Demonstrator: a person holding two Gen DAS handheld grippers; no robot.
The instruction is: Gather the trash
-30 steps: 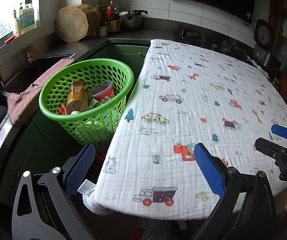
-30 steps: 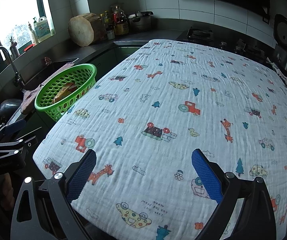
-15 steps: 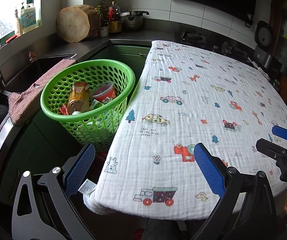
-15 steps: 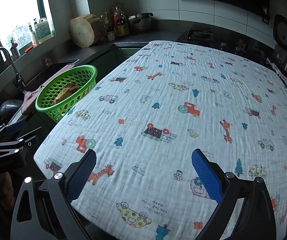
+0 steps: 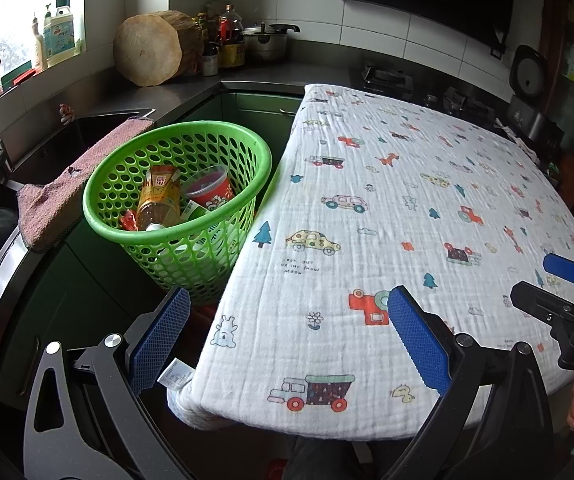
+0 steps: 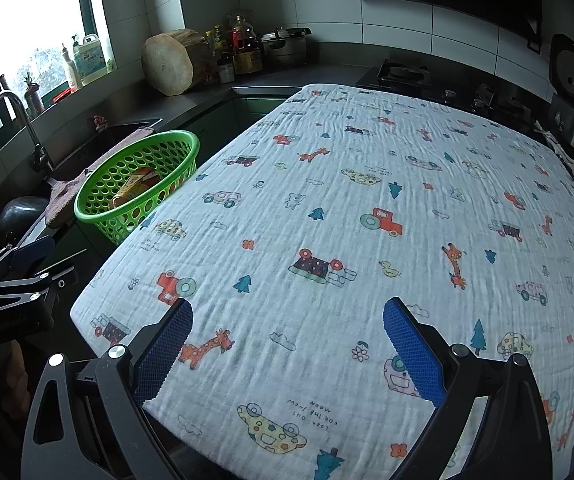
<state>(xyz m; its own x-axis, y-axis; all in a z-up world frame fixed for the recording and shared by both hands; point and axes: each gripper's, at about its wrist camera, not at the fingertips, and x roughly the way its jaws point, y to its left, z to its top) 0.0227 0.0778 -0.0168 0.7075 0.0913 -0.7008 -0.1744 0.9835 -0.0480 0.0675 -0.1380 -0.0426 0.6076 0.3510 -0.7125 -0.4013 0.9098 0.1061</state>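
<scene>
Left wrist view: both claws, left [image 5: 287,336] and right [image 6: 285,350], gaped wide and empty; trash lay in the green basket [image 5: 175,224] beside the cloth-covered surface [image 5: 407,208]. Scanning for strays would finish well.

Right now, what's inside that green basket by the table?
The green basket holds a plastic bottle with a yellow label, a red cup and a small red wrapper. Anything beneath them is hidden.
</scene>
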